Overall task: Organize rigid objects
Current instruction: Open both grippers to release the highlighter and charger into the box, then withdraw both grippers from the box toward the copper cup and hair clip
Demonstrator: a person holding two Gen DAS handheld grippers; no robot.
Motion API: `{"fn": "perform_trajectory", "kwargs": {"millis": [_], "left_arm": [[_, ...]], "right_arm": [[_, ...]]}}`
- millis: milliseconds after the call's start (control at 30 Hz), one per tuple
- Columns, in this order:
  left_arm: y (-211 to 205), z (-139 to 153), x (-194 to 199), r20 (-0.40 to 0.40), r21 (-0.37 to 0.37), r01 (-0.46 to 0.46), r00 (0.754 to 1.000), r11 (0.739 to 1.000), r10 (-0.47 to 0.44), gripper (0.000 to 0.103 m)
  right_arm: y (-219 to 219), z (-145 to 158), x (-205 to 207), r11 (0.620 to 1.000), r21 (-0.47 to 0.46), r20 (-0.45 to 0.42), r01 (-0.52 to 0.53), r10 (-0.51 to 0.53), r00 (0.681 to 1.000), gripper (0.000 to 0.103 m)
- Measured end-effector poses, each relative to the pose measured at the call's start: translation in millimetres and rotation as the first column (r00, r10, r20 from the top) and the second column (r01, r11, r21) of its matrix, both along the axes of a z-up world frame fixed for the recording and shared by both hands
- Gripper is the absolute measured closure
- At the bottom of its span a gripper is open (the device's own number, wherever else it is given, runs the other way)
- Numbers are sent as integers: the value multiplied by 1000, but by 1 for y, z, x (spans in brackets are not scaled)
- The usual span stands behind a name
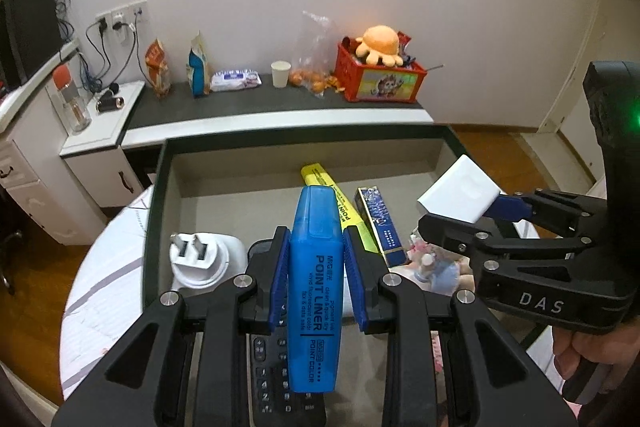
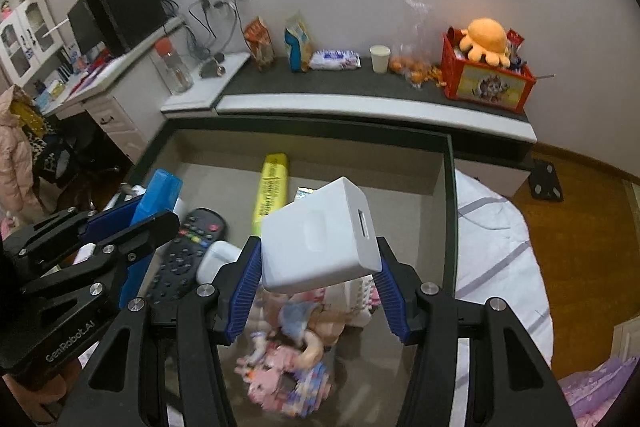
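Blue highlighter: clamped lengthwise between the blue pads of the left gripper, cap end pointing away from the hand, label up. The jaws stand nearly shut on its narrow body, a grip across the flat sides that likely keeps it from rolling.

White charger block: pinched between the pads of the right gripper, jaws about half open to take its width. It sits tilted, its slotted face turned up and to the right, held by its lower edges only, so the hold looks shallow.

Tray: a dark-rimmed, grey-lined box lying below and ahead of both tongs; both loads hang above its floor, apparently the place where things are being gathered.

Yellow highlighter: on the tray floor just beyond the left tongs' tips, beside a slim blue box. The blue pen lines up almost parallel with it, which suggests like will go with like.

White plug adapter: on the tray floor to the left of the left tongs, prongs facing up.

Remote control: flat beneath the left tongs, between them and the right pair.

Soft toys: blurred pink jumble under the right tongs.

Person's hand: wrapped round the right tool's handle.

Stage, as judged: carrying, neither item yet set down.
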State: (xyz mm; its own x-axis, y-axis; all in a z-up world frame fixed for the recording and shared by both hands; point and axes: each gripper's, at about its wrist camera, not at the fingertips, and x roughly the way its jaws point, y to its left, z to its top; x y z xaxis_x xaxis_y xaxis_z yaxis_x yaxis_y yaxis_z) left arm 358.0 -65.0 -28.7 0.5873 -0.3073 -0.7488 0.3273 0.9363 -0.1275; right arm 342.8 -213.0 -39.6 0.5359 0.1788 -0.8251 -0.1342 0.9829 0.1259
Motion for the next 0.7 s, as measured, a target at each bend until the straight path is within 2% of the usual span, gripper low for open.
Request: {"fn": "perform_trajectory", "kwargs": {"millis": [233, 267, 300, 333, 400, 433, 467, 500, 567, 700], "left_arm": [[-8, -7, 2, -13, 27, 5, 1000, 1000, -5, 74], [-8, -7, 0, -11, 31, 1, 1000, 1000, 0, 64], [-7, -5, 0, -6, 34, -6, 1000, 999, 7, 50], [-4, -3, -2, 5, 37, -22, 1000, 999, 22, 45], [4, 2, -6, 17, 22, -41, 999, 999, 40, 17], [8, 6, -7, 26, 10, -50, 998, 999, 50, 11], [11, 9, -11, 38, 3, -57, 998, 998, 57, 6], [14, 13, -15, 53, -2, -61, 997, 998, 61, 6], [18, 21, -26, 67, -8, -63, 996, 998, 64, 2], [25, 34, -48, 90, 9, -97, 991, 995, 96, 0]], "right_arm": [[-2, -10, 6, 1000, -7, -34, 9, -9, 999, 46], [-3, -11, 7, 1000, -10, -38, 8, -8, 999, 42], [-3, -10, 6, 1000, -11, -34, 9, -10, 999, 39], [-4, -8, 5, 1000, -12, -24, 17, -17, 1000, 30], [-8, -4, 2, 999, -2, -12, 34, -34, 999, 24], [-11, -2, -1, 999, 15, -5, 41, -41, 999, 21], [-13, 1, -4, 999, 26, 4, 44, -45, 999, 19], [-14, 5, -7, 998, 29, 15, 49, -49, 999, 17], [-16, 12, -17, 997, 42, 41, 57, -59, 997, 1], [-23, 25, -40, 993, 87, 79, 77, -84, 993, 0]]}}
